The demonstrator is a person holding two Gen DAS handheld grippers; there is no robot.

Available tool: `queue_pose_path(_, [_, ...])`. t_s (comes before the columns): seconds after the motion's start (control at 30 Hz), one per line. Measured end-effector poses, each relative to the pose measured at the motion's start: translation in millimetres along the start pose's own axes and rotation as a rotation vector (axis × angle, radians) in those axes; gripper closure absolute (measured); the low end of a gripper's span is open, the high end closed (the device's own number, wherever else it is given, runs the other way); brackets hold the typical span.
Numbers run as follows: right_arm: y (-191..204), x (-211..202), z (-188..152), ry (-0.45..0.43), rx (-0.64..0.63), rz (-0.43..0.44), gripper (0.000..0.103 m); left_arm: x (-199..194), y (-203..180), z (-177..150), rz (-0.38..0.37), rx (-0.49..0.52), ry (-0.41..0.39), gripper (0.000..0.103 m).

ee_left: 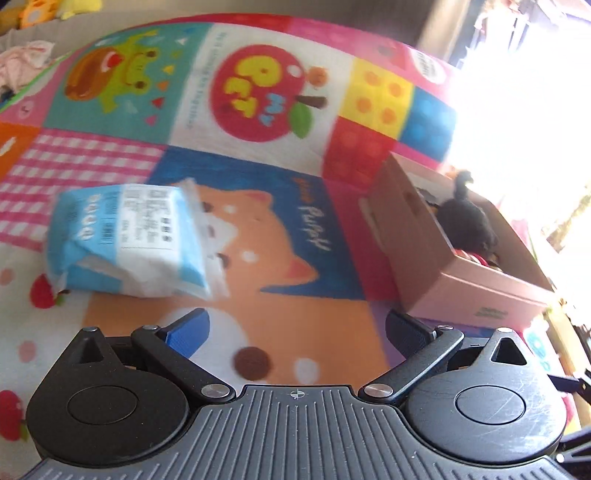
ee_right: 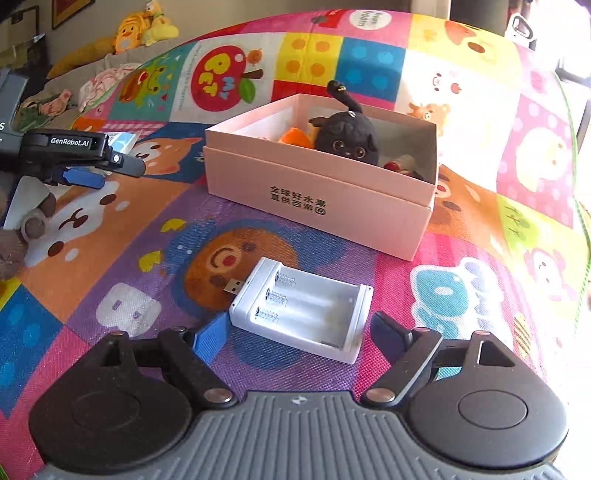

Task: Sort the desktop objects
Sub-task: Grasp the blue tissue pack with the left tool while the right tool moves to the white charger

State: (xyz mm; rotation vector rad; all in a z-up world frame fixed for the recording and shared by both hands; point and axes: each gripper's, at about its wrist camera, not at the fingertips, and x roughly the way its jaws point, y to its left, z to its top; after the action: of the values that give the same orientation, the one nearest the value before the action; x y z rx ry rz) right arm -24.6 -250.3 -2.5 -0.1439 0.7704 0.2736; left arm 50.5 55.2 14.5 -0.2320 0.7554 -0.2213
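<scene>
In the left wrist view a blue and white tissue pack (ee_left: 129, 240) lies on the colourful mat, ahead and left of my left gripper (ee_left: 295, 328), which stands open with nothing between its fingers. The pink box (ee_left: 454, 266) sits to its right. In the right wrist view a white USB battery charger (ee_right: 303, 314) lies on the mat between the fingers of my right gripper (ee_right: 299, 338); the jaws stand wide and the pads do not touch it. Behind it the pink box (ee_right: 314, 192) holds a black plush toy (ee_right: 347, 136) and an orange item (ee_right: 295, 138). The left gripper (ee_right: 85, 162) shows at far left.
The patterned play mat (ee_right: 122, 258) covers the surface. A brown plush shape (ee_right: 22, 236) lies at the left edge. Yellow plush toys (ee_right: 140, 29) and crumpled cloth (ee_right: 107, 83) sit beyond the mat's far side. Strong glare fills the right side of the left wrist view.
</scene>
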Motion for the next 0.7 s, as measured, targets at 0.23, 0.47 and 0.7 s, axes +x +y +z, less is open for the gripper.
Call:
queue_pose_path(0.23, [-4,5,-2,-0.013,0.022,-0.003,0.003,-39,-16,7,0.056,0.207,-0.155,0.000])
queue_pose_path(0.47, [-2,6,-2,-0.010,0.015,0.007,0.000,-25,89,61,0.276,-0.009,-0.204,0.000])
queue_pose_path(0.7, [-3,8,-2,-0.003,0.021,0.012,0.000,-2,130,54,0.079,-0.129,-0.093,0.000])
